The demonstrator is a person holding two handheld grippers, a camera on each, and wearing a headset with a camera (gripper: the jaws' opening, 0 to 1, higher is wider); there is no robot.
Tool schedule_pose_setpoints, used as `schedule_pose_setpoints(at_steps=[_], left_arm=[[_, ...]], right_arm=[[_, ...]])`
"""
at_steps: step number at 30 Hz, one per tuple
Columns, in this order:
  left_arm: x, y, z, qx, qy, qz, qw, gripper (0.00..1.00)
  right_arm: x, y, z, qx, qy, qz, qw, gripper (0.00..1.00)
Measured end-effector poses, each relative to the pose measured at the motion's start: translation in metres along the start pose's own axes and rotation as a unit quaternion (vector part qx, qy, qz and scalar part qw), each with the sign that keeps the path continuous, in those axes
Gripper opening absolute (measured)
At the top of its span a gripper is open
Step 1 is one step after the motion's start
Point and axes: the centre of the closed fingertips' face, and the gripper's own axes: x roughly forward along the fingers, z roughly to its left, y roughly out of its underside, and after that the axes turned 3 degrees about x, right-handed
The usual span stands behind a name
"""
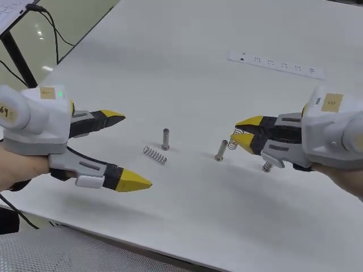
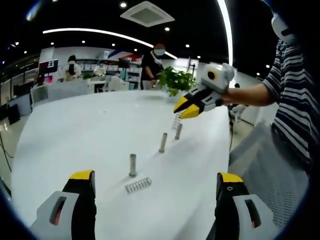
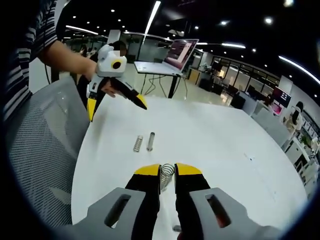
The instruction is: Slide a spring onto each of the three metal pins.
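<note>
Two metal pins (image 1: pixel 165 139) (image 1: pixel 221 150) stand upright on the white table (image 1: pixel 187 68). A loose spring (image 1: pixel 155 154) lies beside the left pin. My left gripper (image 1: pixel 127 150) hovers open to the left of them with nothing between its fingers. My right gripper (image 1: pixel 240 132) is shut on a second spring (image 1: pixel 233 144), which hangs just right of the second pin. Another coil (image 1: pixel 267 166) pokes out under that gripper. The left gripper view has three pins in a row (image 2: pixel 132 165) (image 2: pixel 163 142) (image 2: pixel 178 131), with the held spring (image 2: pixel 176 120) above the farthest. The right gripper view has the spring (image 3: pixel 167 172) between its jaws.
A white power strip (image 1: pixel 276 64) lies at the back right of the table. Black cables (image 1: pixel 51 28) hang off the far left edge. The near table edge (image 1: pixel 170 255) runs close below the grippers. A laptop (image 3: pixel 182 52) sits on another desk beyond.
</note>
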Motion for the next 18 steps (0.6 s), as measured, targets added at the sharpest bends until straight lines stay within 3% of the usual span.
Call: schedule_pose_setpoints(at_steps=[11,18], left_arm=[[-0.003,-0.002,0.005,-0.001,-0.008,-0.003,1.0,0.98],[-0.005,-0.002,0.006,-0.003,-0.01,-0.003,0.9999,0.98]], right_arm=[[0.007,-0.005,-0.01,0.022,0.008,-0.01,0.9997,0.07],[0.014,0.001,-0.012,0.023,0.008,-0.003,0.9997,0.07]])
